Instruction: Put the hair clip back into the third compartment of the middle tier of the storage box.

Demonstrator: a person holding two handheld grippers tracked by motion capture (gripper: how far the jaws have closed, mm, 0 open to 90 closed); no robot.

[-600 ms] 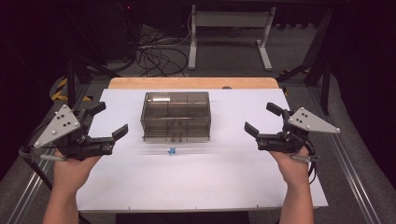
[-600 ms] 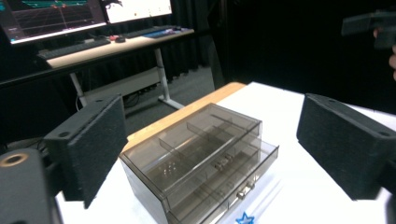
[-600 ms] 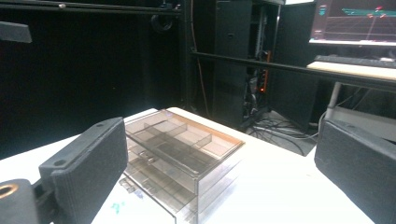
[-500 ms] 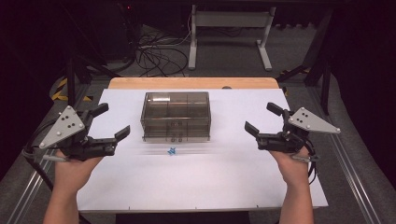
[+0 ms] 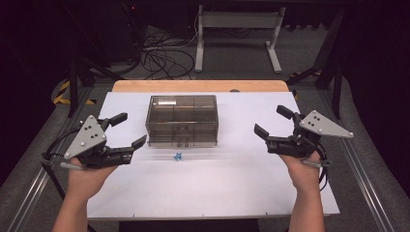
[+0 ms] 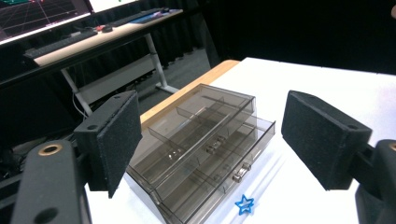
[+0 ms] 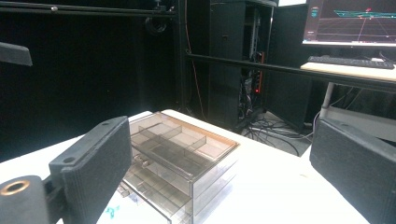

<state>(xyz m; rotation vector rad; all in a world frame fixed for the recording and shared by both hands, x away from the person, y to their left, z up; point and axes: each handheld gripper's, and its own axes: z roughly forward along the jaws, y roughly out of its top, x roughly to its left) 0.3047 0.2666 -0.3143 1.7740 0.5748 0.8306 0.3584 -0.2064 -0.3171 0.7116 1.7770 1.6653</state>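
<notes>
So the smoky clear drawer box (image 5: 182, 120) sat toward the far middle of the white counter (image 5: 217, 193), with its drawer fronts and little handles facing the person. From above you could see dividers through the lid, and it looked like two drawer levels, all pushed in as far as I could tell. Just in front of it, a tiny blue star (image 5: 177, 156) lay flat on the counter, close to the box but not touching it.

The left claw (image 5: 129, 130) was held off to the left of the box, jaws spread wide and gripping nothing, pointing roughly toward the box. In the left gripper view the drawer box (image 6: 205, 144) showed up between the two black pads, with the star (image 6: 244, 204) near the bottom.

The right claw (image 5: 274, 122) was over on the right side, well apart from the box, jaws also spread wide and empty. In the right gripper view the box (image 7: 180, 161) sat low between the pads, and a bit of the star (image 7: 112, 212) peeked out by the left pad. Both hands held their claws above the counter.
</notes>
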